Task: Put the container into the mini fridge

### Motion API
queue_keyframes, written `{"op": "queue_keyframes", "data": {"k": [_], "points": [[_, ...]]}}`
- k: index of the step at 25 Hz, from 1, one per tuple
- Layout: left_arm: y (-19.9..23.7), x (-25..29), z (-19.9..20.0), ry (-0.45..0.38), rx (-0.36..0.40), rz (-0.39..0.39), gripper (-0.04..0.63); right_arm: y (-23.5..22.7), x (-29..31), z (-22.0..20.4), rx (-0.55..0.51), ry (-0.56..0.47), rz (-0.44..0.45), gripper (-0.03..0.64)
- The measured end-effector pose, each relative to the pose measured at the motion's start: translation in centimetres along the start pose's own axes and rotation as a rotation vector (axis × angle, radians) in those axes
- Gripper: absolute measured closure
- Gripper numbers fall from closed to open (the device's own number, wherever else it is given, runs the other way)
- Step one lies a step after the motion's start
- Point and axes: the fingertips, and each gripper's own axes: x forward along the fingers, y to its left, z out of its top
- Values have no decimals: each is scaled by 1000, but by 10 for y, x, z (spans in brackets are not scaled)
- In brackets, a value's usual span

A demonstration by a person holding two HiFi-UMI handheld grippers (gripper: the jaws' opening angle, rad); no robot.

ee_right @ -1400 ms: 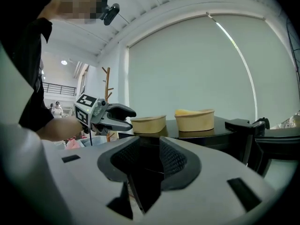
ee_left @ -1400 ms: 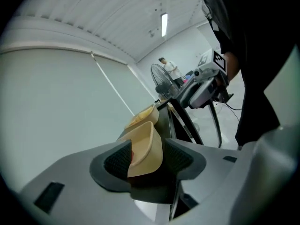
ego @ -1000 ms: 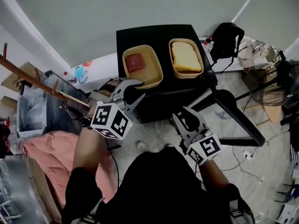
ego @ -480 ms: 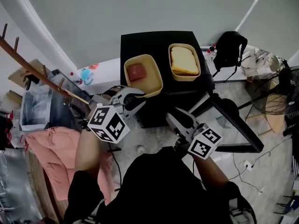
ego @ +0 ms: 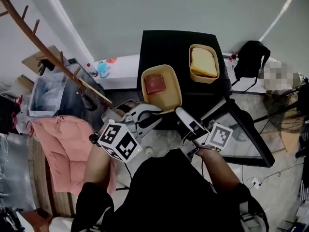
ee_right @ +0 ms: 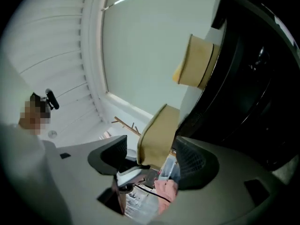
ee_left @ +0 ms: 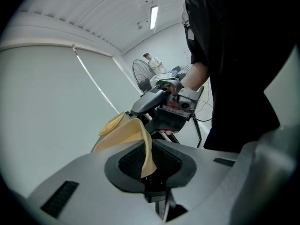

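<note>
Left gripper (ee_left: 147,159) fingers, just closing, are pinching the container (ego: 161,83) rim; right gripper (ee_right: 152,157) fingers, just opening, are seemingly straddling it loose, so one-sided lifting is risking tipping it.

The container (ego: 161,86) looks like smooth, matt tan plastic. The mini fridge (ego: 164,47) has a black, faintly glossy top. The coat rack (ego: 48,39) is bare brown wood and the pink heap (ego: 53,144) is soft cloth. The left gripper (ee_left: 147,161) is matt grey plastic with ribbed black pads (ee_left: 130,161).
</note>
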Motion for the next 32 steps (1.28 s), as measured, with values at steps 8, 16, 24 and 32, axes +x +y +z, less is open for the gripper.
{"op": "queue_keyframes", "data": {"k": [8,16,24,32], "points": [[-36,-2,18,9,-18,13,543,-2,5,-17,155,38,58,308],[-64,-1,28,38,-126,101,543,3,-15,-37,218,88,118,383],[-97,10,27,52,-295,254,523,-18,-43,-64,295,133,120,388],[-111,27,20,24,-463,314,508,-43,-59,-71,310,140,87,388]]}}
